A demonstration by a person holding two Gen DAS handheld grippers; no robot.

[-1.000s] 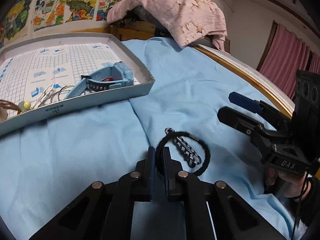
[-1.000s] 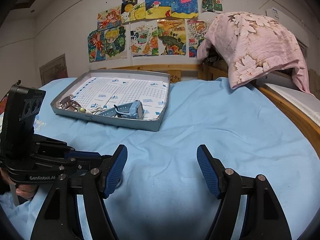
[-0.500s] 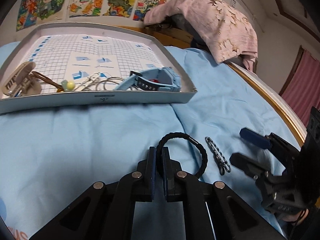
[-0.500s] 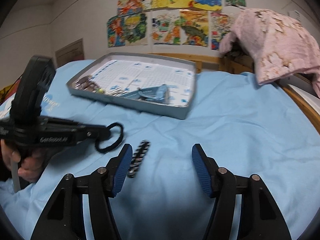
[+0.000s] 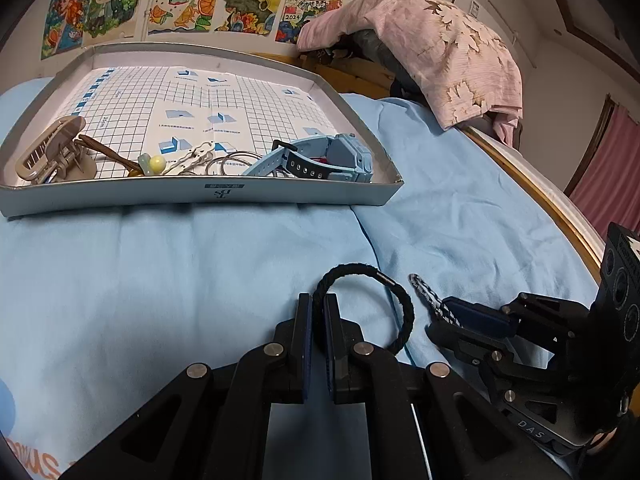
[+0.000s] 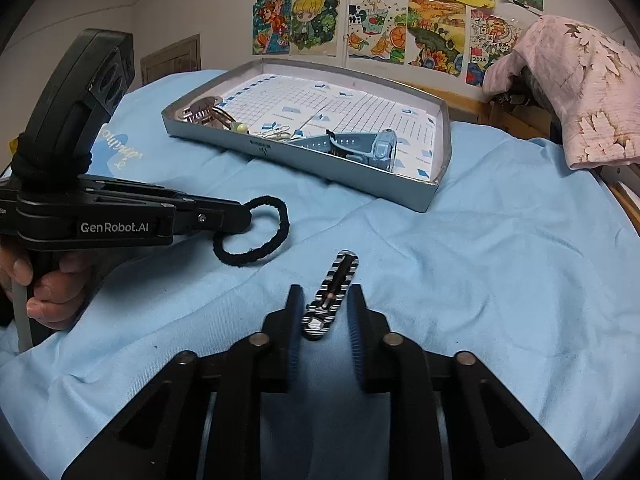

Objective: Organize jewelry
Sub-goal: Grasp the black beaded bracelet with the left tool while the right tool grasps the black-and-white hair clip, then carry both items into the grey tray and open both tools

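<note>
On top of the blue bedsheet (image 6: pixel 500 280), 2 loose pieces are seen outside the tray: 1 black braided bracelet (image 5: pixel 374 300) and 1 black-and-white striped chain piece (image 6: pixel 332 294). The bracelet is clenched by the left claw (image 5: pixel 318 316), jaws nearly closed on the cord, w/ the rest of the loop hanging free to the right. The striped piece is straddled by the right claw (image 6: pixel 322 316), jaws apart w/ a gap seen on each side; it lies flat on the sheet, not gripped. Further back, 1 shallow grey tray (image 5: pixel 208 196) w/ a grid-print liner is set on the bed. Inside, along the near wall, are counted: 1 beige hair claw clip (image 5: pixel 52 152), 1 light-blue watch (image 5: pixel 320 160), 1 yellow-green bead (image 5: pixel 157 164), approx. 2 thin wire rings (image 5: pixel 234 160). 1 pink cloth (image 5: pixel 432 52) is draped behind at the right.
</note>
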